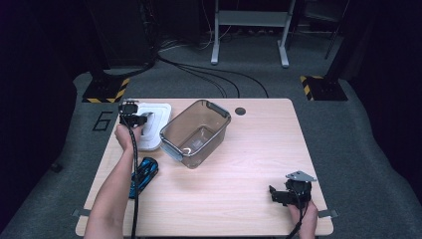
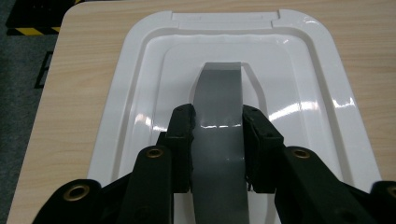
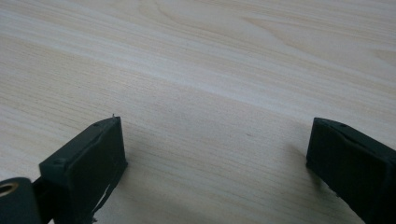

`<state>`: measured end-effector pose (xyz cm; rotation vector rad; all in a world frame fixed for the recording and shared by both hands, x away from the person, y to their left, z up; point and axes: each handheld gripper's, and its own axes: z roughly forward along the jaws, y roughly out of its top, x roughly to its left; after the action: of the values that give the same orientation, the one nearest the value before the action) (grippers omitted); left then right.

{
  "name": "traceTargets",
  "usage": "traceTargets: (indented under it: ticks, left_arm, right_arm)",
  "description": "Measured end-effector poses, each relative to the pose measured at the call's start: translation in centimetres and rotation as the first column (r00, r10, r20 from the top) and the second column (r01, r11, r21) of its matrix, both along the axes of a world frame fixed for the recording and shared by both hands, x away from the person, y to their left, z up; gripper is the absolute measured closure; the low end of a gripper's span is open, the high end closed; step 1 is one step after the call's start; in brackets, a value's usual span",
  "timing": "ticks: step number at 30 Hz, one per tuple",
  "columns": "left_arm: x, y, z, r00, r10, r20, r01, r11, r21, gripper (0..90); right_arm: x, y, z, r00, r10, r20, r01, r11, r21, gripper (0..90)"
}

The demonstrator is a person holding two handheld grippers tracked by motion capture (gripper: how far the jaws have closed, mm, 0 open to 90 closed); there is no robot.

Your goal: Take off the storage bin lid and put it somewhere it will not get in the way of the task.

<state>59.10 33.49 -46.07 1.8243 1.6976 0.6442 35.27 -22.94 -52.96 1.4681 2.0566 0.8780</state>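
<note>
one lid [image 2: 299,93] (grey handle [image 2: 218,135] clamped by left tool [image 2: 218,122]), one bin [image 1: 196,132]

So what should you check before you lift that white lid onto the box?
1. Left gripper shut on the lid's grey handle: ok.
2. White lid lies flat on the table: ok.
3. Clear box stands open beside the lid: ok.
4. Box has nothing inside: ok.
5. Right gripper open, resting far from the box: ok.
6. Blue toy car lies close to the left forearm: cannot tell if it will be bumped.
</note>
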Motion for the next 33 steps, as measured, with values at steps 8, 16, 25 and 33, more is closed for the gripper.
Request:
traceTargets:
  ticks: [8, 16, 25, 33]
  left_arm:
    - [0.1, -0.2, -1.1, 0.9997, -0.001, -0.022, 0.001, 1.0000, -0.005, 67.2]
    - [0.0, -0.1, -2.1, 0.9990, -0.015, -0.043, 0.014, 0.9999, -0.010, 66.9]
    - [-0.5, 0.3, -1.7, 0.9985, -0.055, -0.006, 0.055, 0.9974, -0.046, 53.0]
    - [-2.1, 1.1, 0.0, 0.9944, -0.105, 0.012, 0.106, 0.9927, -0.059, 20.3]
  right_arm:
    - [0.0, 0.0, 0.0, 1.0000, 0.000, 0.000, 0.000, 1.000, 0.000, 3.6]
    - [0.0, 0.0, 0.0, 1.0000, 0.000, 0.000, 0.000, 1.000, 0.000, 3.6]
    - [0.0, 0.0, 0.0, 1.0000, 0.000, 0.001, 0.000, 1.000, 0.000, 3.6]
    - [0.0, 0.0, 0.0, 1.0000, -0.001, 0.001, 0.001, 1.000, 0.000, 3.6]
